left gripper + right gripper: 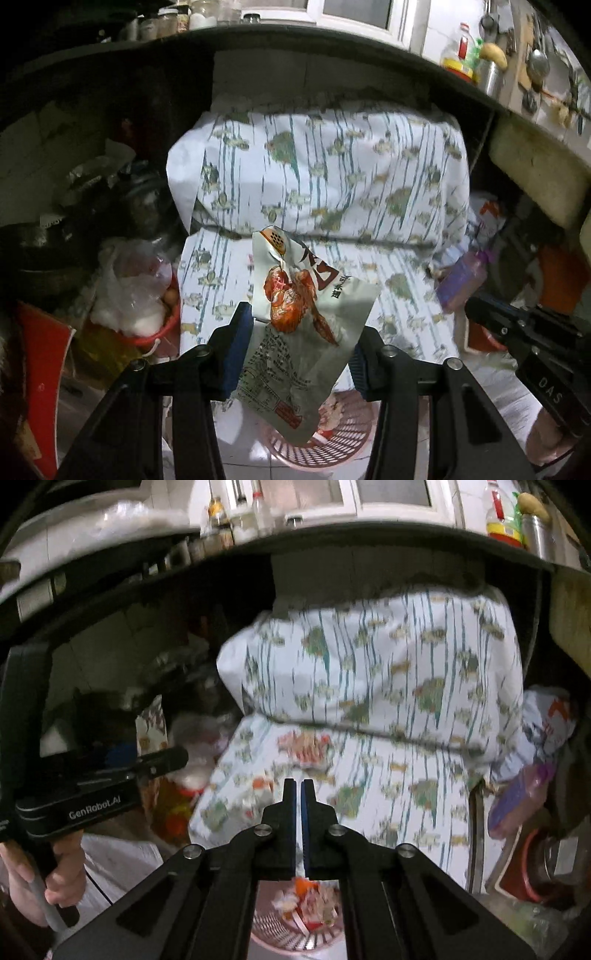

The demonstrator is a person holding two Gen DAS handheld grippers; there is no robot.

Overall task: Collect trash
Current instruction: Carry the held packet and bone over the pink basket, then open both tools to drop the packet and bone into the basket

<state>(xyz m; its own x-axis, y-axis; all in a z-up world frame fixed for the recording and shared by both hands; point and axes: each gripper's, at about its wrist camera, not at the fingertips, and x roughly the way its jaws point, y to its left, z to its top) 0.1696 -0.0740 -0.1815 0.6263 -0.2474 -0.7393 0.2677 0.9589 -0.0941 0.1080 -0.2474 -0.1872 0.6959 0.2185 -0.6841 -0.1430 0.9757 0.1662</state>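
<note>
Crumpled white snack wrapper (299,314) pinched crosswise in left gripper (295,343), poised above pink perforated plastic basket (332,443) for dropping; right gripper (298,827) clenched empty.

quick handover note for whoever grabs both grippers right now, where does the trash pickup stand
Left gripper: jaws part open, with a snack wrapper between the pads; it looks held, though only one pad clearly touches it.
Right gripper: shut, nothing in it.
Pink basket: on the floor below both grippers, already holding some wrappers.
Patterned cloth: a few more wrappers seem to lie on it, blurred.
Done: some trash binned.
Left: drop the held wrapper into the basket, then likely collect the pieces on the cloth.
</note>
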